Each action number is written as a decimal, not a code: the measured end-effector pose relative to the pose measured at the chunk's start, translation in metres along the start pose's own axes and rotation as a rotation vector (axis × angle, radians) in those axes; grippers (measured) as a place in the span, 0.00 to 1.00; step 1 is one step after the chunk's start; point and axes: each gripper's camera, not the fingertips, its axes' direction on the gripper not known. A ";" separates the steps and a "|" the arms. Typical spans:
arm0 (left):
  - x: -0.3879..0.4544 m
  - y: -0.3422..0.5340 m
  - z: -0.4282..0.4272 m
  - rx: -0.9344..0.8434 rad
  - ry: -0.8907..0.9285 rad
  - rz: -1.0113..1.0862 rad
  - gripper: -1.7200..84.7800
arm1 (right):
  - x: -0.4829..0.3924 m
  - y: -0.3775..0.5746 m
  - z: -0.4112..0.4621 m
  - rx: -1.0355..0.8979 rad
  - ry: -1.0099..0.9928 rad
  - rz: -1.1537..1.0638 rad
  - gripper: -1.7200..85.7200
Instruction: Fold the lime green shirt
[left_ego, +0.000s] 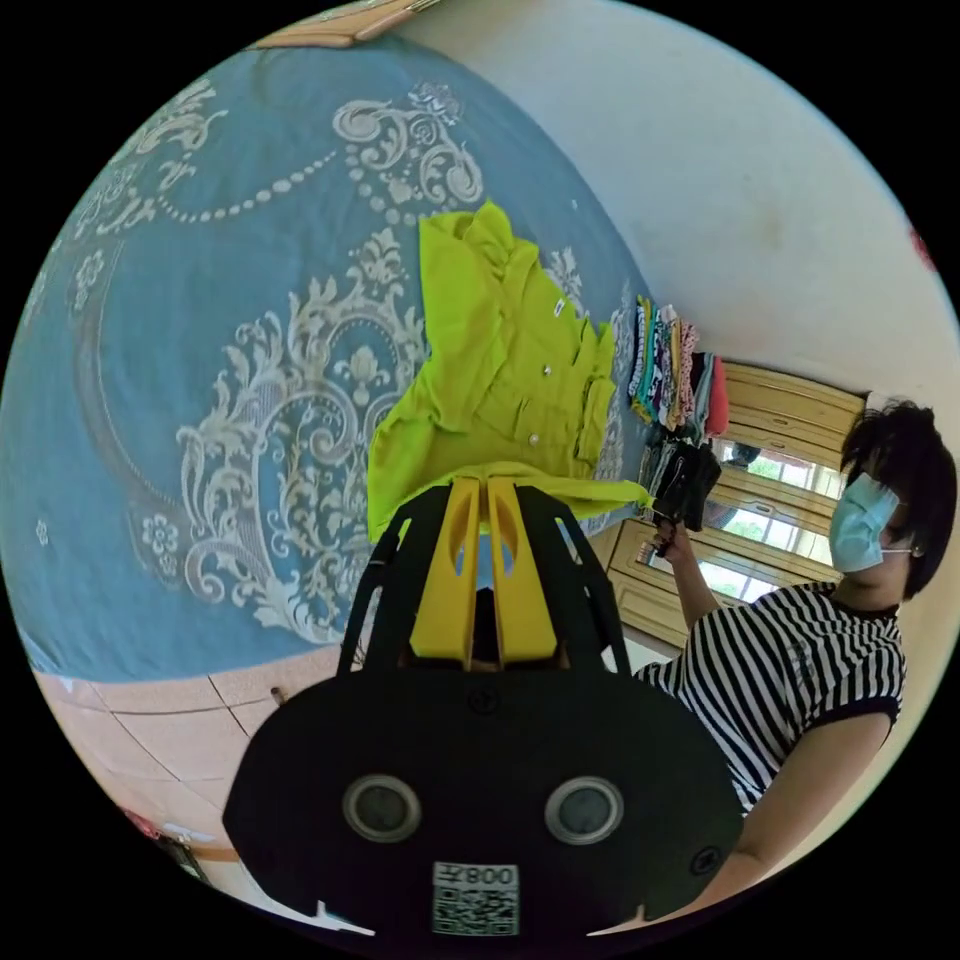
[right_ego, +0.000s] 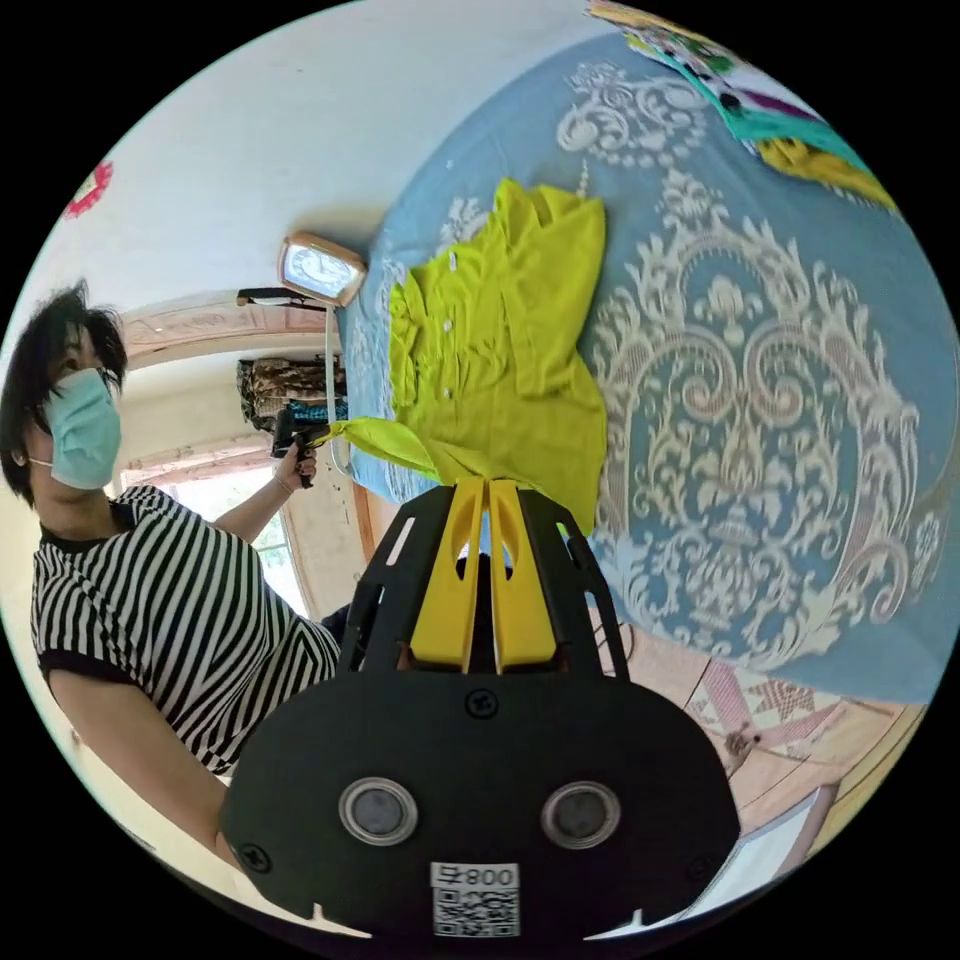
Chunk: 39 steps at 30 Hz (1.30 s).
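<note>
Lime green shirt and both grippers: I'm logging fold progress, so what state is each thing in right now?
Lime green button-up shirt: lying on the blue patterned bedspread, sleeves folded inward, bottom hem lifted at two corners.
Left gripper: yellow jaws shut on the hem.
Right gripper: jaws shut on the hem's other corner.
Stack of folded clothes: piled at the bed's edge.

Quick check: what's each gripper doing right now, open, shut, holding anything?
Left gripper: shut on the hem of the shirt.
Right gripper: shut on the hem too, at the other corner.
</note>
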 end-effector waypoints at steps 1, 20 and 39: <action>0.006 -0.017 -0.002 0.021 0.003 0.023 0.03 | -0.003 -0.008 -0.003 0.009 0.001 -0.011 0.02; 0.056 -0.208 0.016 0.083 -0.078 0.088 0.04 | -0.075 -0.216 -0.010 -0.009 0.132 -0.063 0.03; 0.083 -0.246 0.055 0.373 -0.246 0.016 0.06 | -0.179 -0.293 0.035 0.180 0.415 -0.087 0.03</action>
